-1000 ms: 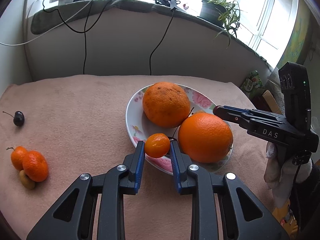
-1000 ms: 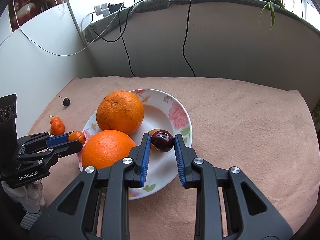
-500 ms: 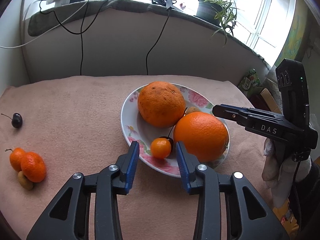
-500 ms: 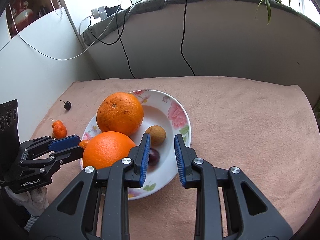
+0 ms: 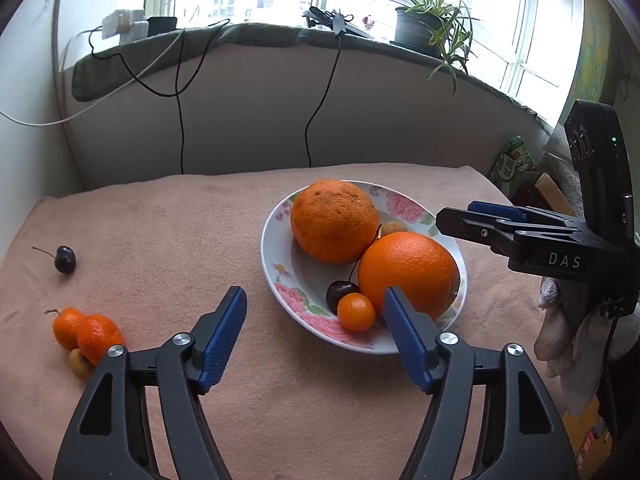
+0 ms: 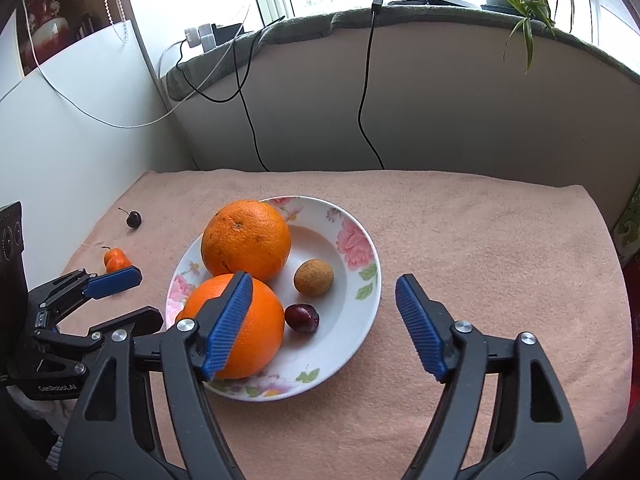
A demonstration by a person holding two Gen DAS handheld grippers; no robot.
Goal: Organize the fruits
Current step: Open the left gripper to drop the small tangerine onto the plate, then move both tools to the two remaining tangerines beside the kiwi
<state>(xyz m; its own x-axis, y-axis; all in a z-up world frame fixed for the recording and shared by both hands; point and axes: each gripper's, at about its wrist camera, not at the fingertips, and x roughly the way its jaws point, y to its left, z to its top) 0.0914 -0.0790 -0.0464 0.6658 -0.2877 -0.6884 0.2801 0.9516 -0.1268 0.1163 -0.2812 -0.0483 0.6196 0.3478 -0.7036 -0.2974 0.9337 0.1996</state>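
Bright daylight from blown-out windows; soft shadows; sharp focus; fisheye-curved edges, dark corners.

A pink cloth covers the worktop. On it, right of centre, sits a flowered plate. Far left lies a dark cherry; nearer, two small tangerines touch a brown fruit.

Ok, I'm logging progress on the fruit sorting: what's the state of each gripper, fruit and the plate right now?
Left gripper: open, empty.
Right gripper: open, empty.
Floral plate: upright, holding fruit.
Two large oranges: on plate, touching.
Kumquat: on plate.
Cherry: on plate.
Brown longan-like fruit: on plate.
Stemmed cherry: on cloth, unsorted.
Two kumquats: on cloth, unsorted.
Small brown fruit: beside them.
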